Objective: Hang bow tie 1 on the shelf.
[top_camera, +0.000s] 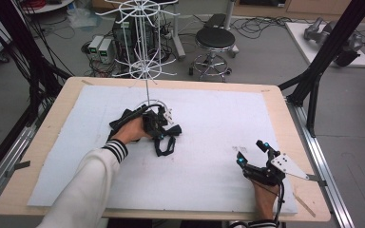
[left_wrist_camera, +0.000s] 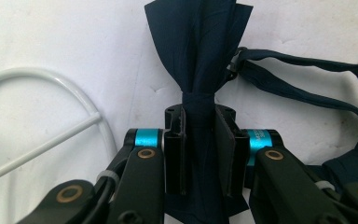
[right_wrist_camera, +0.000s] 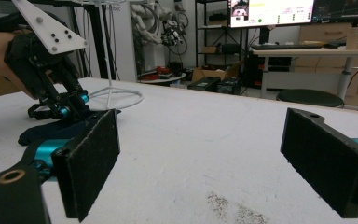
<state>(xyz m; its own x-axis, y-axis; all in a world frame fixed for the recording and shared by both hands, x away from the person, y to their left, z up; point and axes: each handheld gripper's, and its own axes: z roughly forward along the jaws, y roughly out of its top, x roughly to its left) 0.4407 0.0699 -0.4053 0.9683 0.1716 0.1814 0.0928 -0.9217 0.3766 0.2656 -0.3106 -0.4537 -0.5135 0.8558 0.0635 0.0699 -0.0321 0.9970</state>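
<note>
I see the bow tie [left_wrist_camera: 198, 51] as dark navy cloth, smooth and faintly sheened, with a matt woven strap [left_wrist_camera: 307, 70], pinched between the left gripper [left_wrist_camera: 200, 154]'s matt black plastic jaws, which carry glossy turquoise metal collars and brass-coloured pins. The right gripper [right_wrist_camera: 205, 154] shows me rough, felt-like black pads [right_wrist_camera: 91, 163]. The white wire stand [top_camera: 145, 57] looks like smooth coated metal, the table [top_camera: 285, 123] has a pale matt wood rim, and the white sheet [top_camera: 209, 142] on it looks matt and slightly grainy.

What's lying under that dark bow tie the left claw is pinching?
Under the bow tie lies the white mat. The left gripper and the fabric hide what is directly beneath the knot.
</note>
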